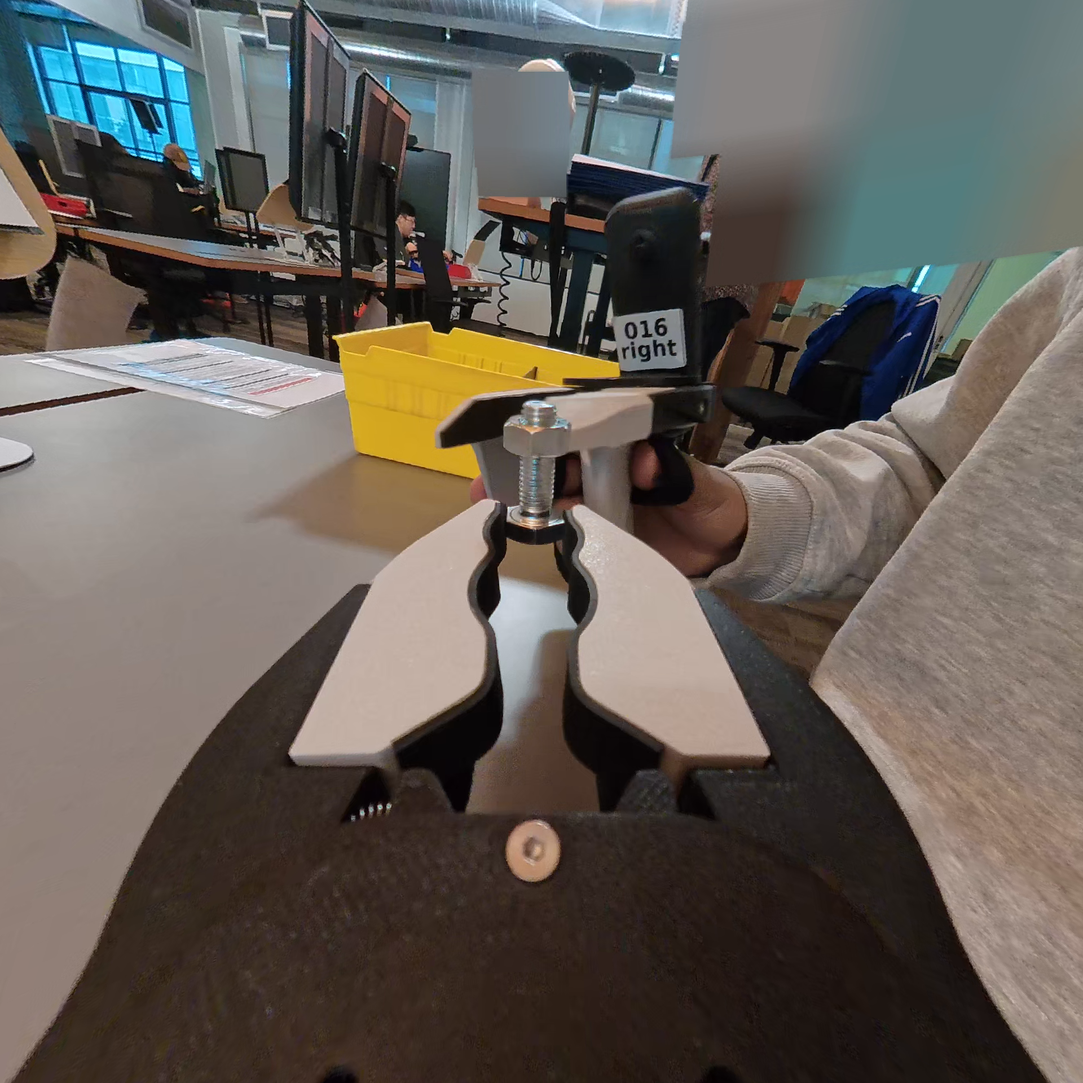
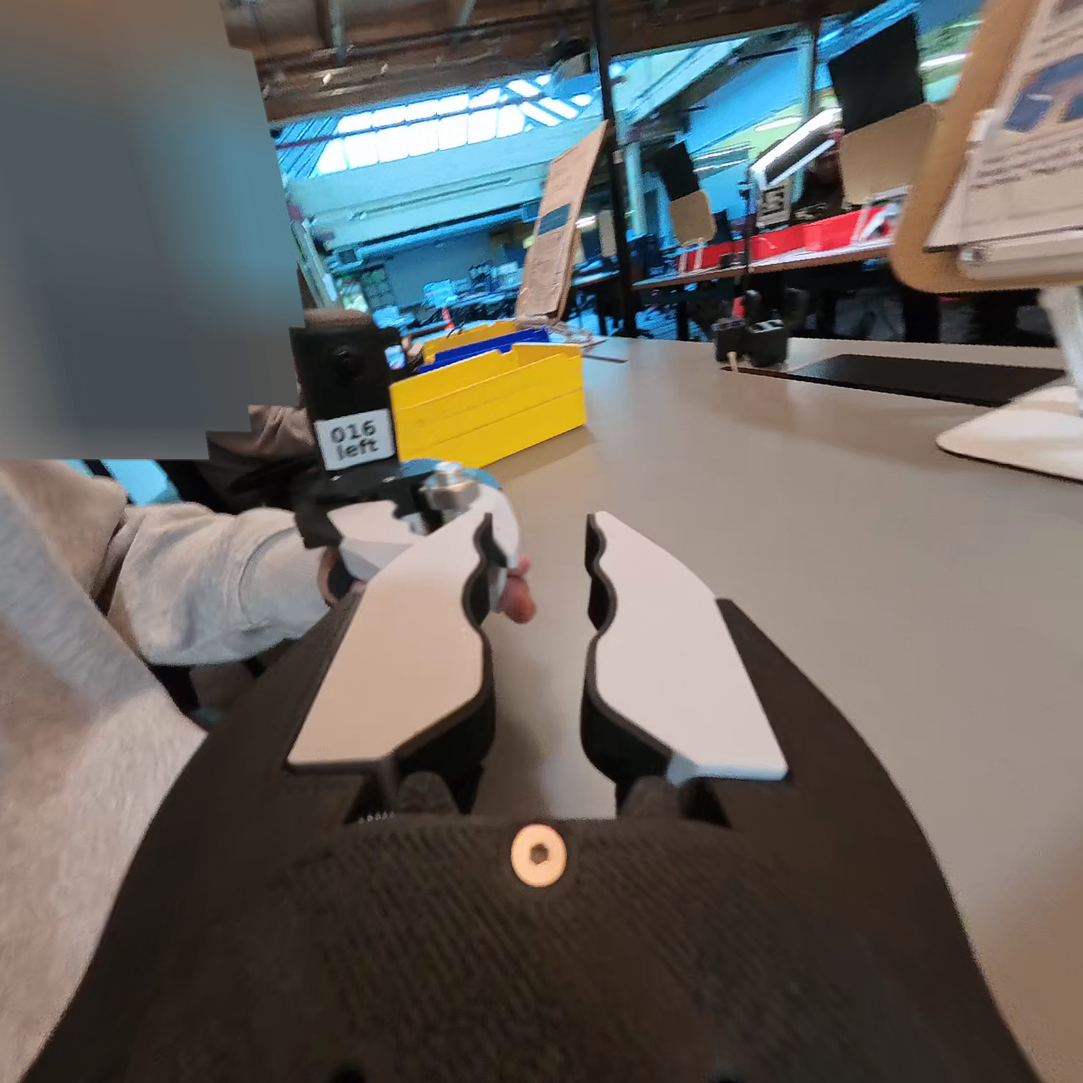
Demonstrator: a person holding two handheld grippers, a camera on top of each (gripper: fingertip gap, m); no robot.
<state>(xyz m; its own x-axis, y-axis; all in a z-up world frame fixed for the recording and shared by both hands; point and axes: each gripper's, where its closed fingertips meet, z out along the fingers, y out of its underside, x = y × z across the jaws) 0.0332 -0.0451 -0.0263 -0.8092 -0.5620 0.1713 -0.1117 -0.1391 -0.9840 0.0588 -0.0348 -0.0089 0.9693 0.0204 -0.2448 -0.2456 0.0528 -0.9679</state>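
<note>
My left gripper (image 1: 533, 521) is shut on the dark head of a silver bolt (image 1: 532, 474), which stands upright above the grey table (image 1: 176, 527). A hex nut (image 1: 536, 436) sits on the thread near the bolt's top. My right gripper (image 2: 536, 527) is open and empty. In the left wrist view it (image 1: 469, 433) lies sideways just behind the nut. In the right wrist view the nut (image 2: 448, 491) and my left gripper (image 2: 436, 518) are just left of my right gripper's left fingertip, not between the fingers. A person's hands in grey sleeves hold both grippers.
A yellow bin (image 1: 410, 398) stands on the table behind the grippers and also shows in the right wrist view (image 2: 492, 404), with a blue bin (image 2: 486, 343) behind it. A sleeved paper sheet (image 1: 193, 375) lies far left. A white stand base (image 2: 1020, 433) and a black mat (image 2: 914, 375) are at the right. Less than 4 cm separates the two grippers' tips.
</note>
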